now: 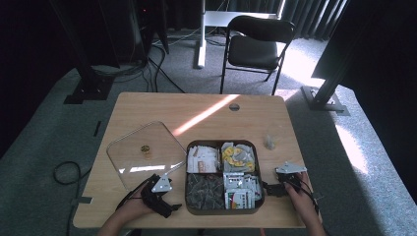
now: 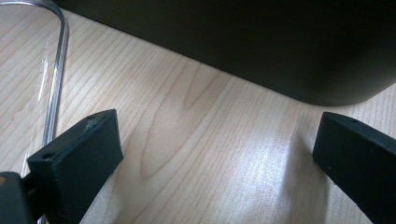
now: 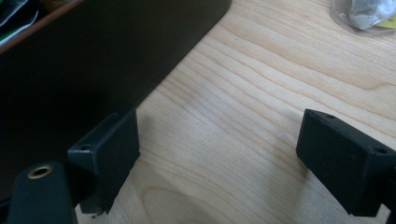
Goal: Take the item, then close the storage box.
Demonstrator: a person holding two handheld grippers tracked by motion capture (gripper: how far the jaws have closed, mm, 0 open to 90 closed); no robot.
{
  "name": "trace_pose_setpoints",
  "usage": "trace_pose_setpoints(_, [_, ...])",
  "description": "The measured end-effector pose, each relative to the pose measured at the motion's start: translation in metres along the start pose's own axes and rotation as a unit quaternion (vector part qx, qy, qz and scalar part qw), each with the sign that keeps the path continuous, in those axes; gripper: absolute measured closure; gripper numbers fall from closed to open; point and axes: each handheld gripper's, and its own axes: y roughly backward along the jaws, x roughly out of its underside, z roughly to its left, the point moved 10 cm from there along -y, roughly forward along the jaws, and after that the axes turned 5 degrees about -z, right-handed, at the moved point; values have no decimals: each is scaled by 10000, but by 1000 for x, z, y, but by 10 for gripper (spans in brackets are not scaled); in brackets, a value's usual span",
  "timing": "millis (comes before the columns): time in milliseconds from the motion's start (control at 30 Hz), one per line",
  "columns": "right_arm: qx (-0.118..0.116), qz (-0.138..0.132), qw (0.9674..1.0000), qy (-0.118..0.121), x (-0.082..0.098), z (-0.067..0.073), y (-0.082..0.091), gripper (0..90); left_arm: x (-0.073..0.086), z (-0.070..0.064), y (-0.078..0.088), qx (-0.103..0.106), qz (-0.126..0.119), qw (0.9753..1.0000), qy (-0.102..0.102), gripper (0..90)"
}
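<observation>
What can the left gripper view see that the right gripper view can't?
The left gripper view has the clear lid's rounded edge lying on the table. The right gripper view instead has a small clear bag at its top corner and a peek of packets inside the box. Both share the wooden table, the dark box wall and two open black jaws with nothing between them.

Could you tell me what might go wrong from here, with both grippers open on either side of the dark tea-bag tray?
1. The left gripper sits beside the clear square lid; a sideways sweep may push it along the wooden table.
2. The right gripper is close to the dark four-compartment tray; a bump could shift the tray.
</observation>
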Motion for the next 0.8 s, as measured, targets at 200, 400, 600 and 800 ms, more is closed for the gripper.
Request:
trace_pose_setpoints(200, [54,-1,10000,-41,-2,0,-2,123,0,0,0,0,0,10000,-2,12])
trace_pose_setpoints(400, [42,3,10000,-24,-2,0,-3,123,0,0,0,1,3,10000,-1,12])
trace_pose_setpoints(600, [42,0,10000,-26,-2,0,-3,123,1,-2,1,-19,-6,10000,13,13])
trace_pose_setpoints(800, [42,1,10000,-25,-2,0,-3,123,2,-1,2,-62,-2,10000,36,17])
